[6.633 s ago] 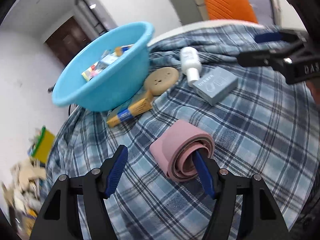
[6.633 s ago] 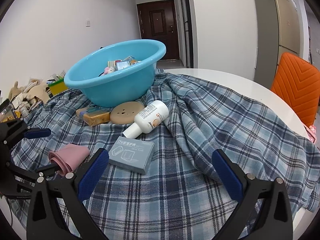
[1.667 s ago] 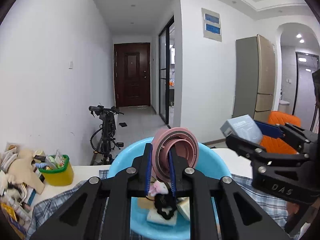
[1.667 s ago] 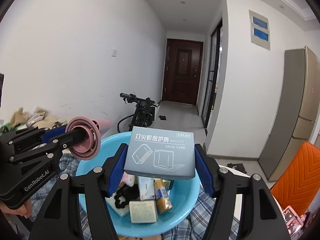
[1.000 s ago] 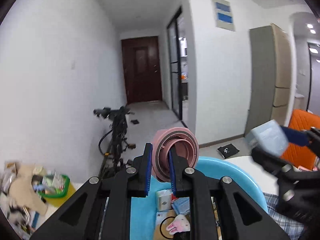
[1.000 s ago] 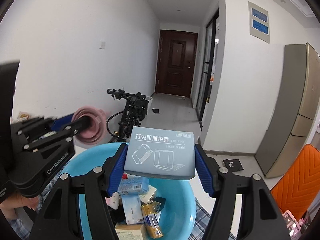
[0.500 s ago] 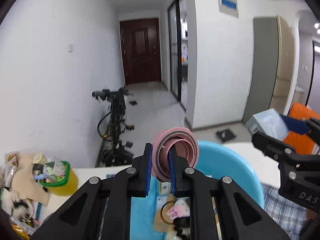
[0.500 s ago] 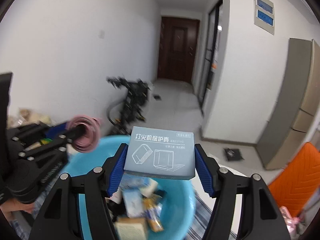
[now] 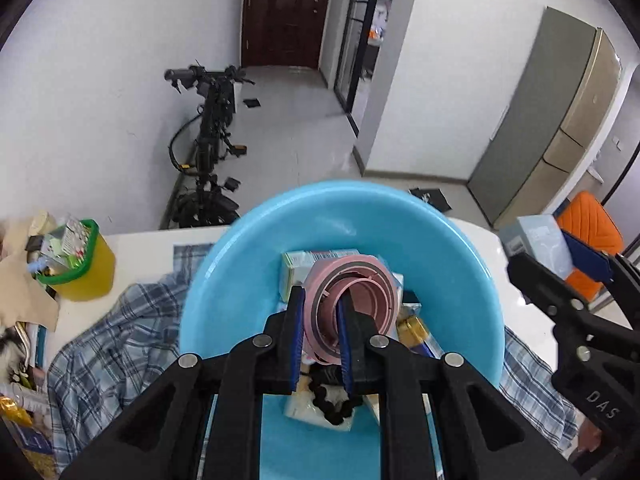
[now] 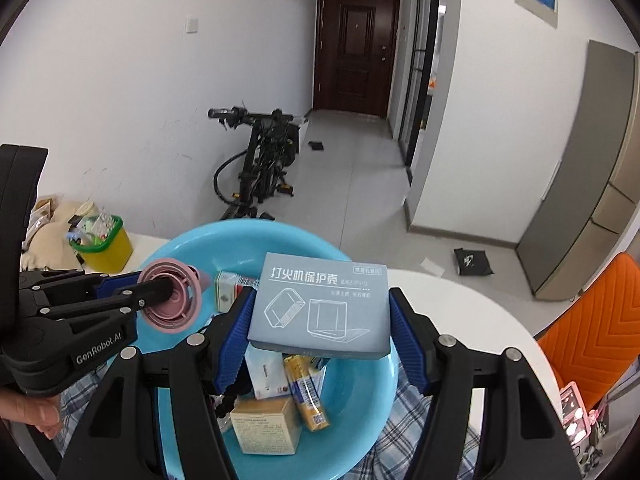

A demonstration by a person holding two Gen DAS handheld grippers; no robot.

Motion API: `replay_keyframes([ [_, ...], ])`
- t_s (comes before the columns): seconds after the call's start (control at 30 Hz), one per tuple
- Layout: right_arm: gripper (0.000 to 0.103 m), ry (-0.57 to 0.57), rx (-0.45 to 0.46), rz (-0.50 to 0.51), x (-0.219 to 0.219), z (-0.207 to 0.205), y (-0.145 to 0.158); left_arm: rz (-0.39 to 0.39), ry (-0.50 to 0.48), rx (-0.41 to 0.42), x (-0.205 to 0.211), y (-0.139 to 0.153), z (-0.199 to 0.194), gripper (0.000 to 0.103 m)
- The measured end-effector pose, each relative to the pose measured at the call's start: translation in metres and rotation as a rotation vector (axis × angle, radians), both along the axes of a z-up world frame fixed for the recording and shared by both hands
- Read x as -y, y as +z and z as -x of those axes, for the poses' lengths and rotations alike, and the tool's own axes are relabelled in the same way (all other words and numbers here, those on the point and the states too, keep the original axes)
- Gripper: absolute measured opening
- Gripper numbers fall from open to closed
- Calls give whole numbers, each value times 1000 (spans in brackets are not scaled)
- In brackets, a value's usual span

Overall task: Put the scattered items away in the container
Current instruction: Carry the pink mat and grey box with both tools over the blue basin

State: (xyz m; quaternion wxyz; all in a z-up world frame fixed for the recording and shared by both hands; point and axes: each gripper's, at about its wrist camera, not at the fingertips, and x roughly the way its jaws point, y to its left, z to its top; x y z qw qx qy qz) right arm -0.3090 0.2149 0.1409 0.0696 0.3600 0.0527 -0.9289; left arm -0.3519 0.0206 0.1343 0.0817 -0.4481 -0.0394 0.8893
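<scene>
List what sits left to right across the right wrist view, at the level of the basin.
Yellow tub with green rim → left gripper holding the pink coiled belt → right gripper holding the grey box over the blue basin → orange chair.

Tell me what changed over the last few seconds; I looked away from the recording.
Both items were lifted off the plaid cloth: the left gripper carried the rolled pink belt and the right gripper the flat grey box over the light blue plastic basin. Both jaws remain clamped; nothing released.
</scene>
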Motion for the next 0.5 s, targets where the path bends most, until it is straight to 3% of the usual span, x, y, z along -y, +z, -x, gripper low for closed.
replay_keyframes([
  [0.5,63,16,82,10,1,14,-34,-89,-1,81,10,-23,13,16],
])
